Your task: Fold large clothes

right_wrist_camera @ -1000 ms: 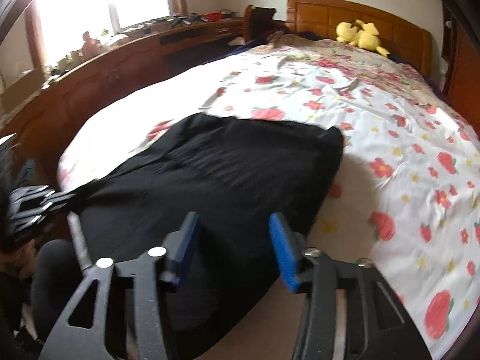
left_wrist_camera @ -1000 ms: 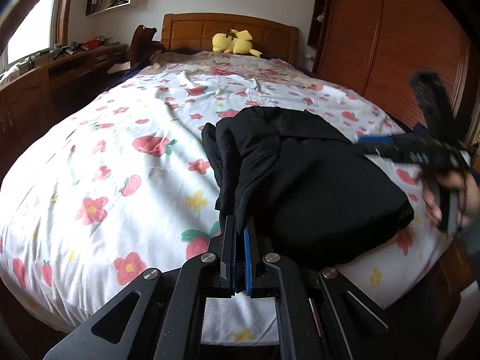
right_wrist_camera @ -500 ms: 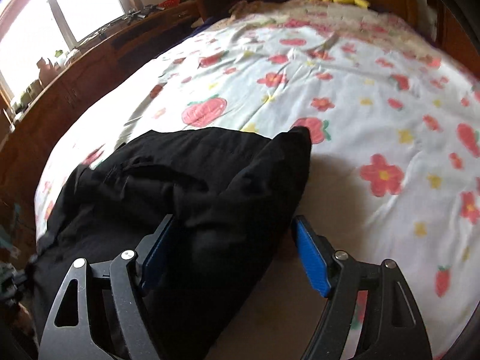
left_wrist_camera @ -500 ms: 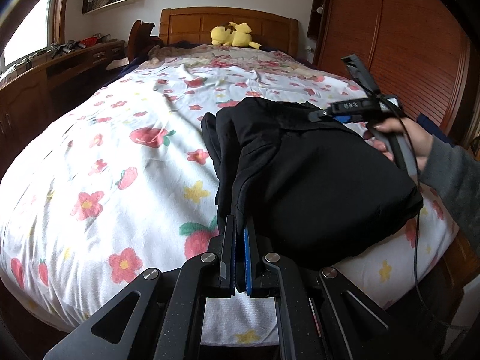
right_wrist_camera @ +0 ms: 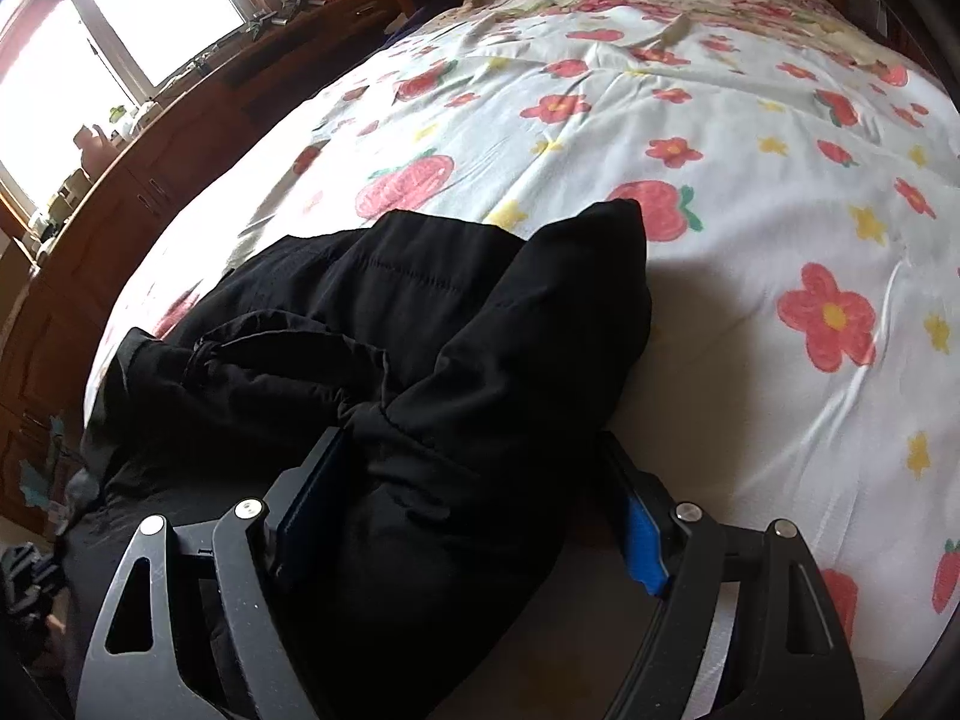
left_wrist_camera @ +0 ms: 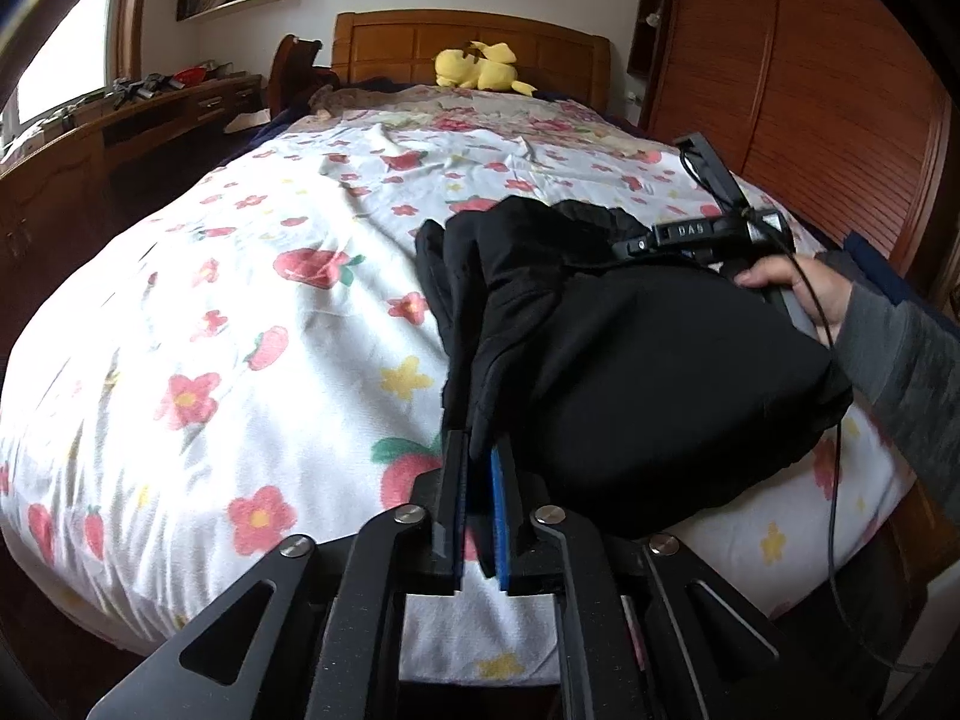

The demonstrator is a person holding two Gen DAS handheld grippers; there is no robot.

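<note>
A large black padded garment (left_wrist_camera: pixel 630 348) lies bunched at the near right of the bed. My left gripper (left_wrist_camera: pixel 480 468) is shut on its near edge and holds a fold lifted. My right gripper (right_wrist_camera: pixel 474 480) is open, its blue pads either side of a thick far corner of the garment (right_wrist_camera: pixel 456 372), pressed down over it. In the left wrist view the right gripper (left_wrist_camera: pixel 690 234) rests on top of the garment's far side, held by a hand.
The bed has a white sheet with red flowers (left_wrist_camera: pixel 240 312). A yellow plush toy (left_wrist_camera: pixel 477 66) lies by the wooden headboard. A wooden wardrobe (left_wrist_camera: pixel 810 90) stands on the right and a cluttered wooden desk (left_wrist_camera: pixel 120 114) on the left under a window.
My right gripper moved forward and down over the garment's far corner, which now sits between its open fingers. The left gripper kept its hold and has barely moved.
</note>
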